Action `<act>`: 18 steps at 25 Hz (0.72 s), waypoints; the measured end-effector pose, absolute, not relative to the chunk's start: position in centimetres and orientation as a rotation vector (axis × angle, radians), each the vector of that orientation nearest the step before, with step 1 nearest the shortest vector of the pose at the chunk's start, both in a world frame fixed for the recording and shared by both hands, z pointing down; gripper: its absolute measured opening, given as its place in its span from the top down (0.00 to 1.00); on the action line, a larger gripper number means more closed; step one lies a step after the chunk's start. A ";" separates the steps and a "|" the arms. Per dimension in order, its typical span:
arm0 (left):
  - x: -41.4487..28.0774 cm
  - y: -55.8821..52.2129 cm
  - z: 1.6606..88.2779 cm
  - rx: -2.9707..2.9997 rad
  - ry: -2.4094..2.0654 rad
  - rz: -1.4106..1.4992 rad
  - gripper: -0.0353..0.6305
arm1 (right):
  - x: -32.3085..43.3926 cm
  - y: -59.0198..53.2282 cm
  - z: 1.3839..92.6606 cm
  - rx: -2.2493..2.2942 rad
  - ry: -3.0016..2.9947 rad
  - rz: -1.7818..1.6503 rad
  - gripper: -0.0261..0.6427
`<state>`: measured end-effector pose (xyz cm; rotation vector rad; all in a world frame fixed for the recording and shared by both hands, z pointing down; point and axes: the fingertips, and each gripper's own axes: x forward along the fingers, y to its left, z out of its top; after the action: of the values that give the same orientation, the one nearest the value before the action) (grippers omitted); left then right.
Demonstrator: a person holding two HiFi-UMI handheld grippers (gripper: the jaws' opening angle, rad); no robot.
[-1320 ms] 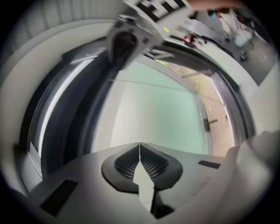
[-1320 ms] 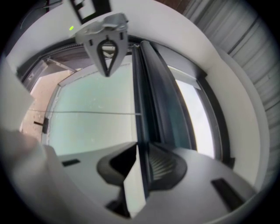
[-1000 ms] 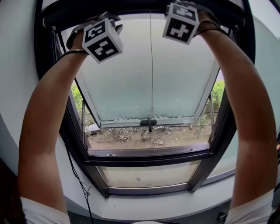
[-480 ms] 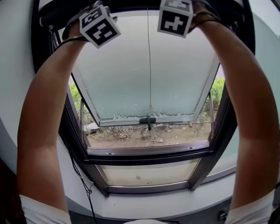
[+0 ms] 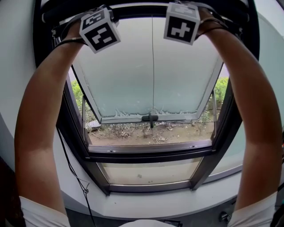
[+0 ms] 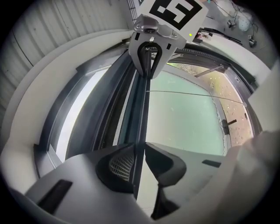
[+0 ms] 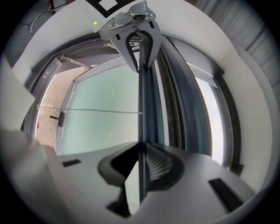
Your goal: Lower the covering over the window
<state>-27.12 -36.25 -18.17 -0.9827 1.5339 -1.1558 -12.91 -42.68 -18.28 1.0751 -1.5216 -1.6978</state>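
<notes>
The window (image 5: pixel 146 156) stands almost wholly bare. The covering's bottom rail (image 5: pixel 137 9) sits high at its top edge, so nearly the whole pull-down is left, I judge. The left tool (image 6: pixel 139 158) and right tool (image 7: pixel 141 162), jaws just closing, each pinch that thin rail.

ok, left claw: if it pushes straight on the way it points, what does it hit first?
The covering's dark bar. It already sits in the left claw, whose jaws have just been closing on it. Behind the bar comes the window frame, probably close, though depth is unclear.
</notes>
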 end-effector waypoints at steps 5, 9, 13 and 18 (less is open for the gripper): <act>-27.1 -36.4 -15.4 -1.012 1.509 -1.201 0.84 | -12.8 -42.7 -16.0 1.051 -1.554 -1.703 0.91; -27.2 -36.4 -13.7 -1.044 1.505 -1.216 0.84 | -13.0 -42.7 -14.4 1.024 -1.576 -1.705 0.91; -27.0 -36.2 -12.2 -1.062 1.498 -1.225 0.84 | -13.0 -42.6 -12.8 1.007 -1.587 -1.713 0.91; -27.0 -36.1 -9.7 -1.084 1.499 -1.200 0.84 | -13.1 -42.5 -10.4 0.985 -1.590 -1.727 0.91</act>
<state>-27.00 -36.13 -9.70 -1.0839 1.4990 -1.1998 -13.10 -42.47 -10.44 0.9852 -1.5903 -1.7274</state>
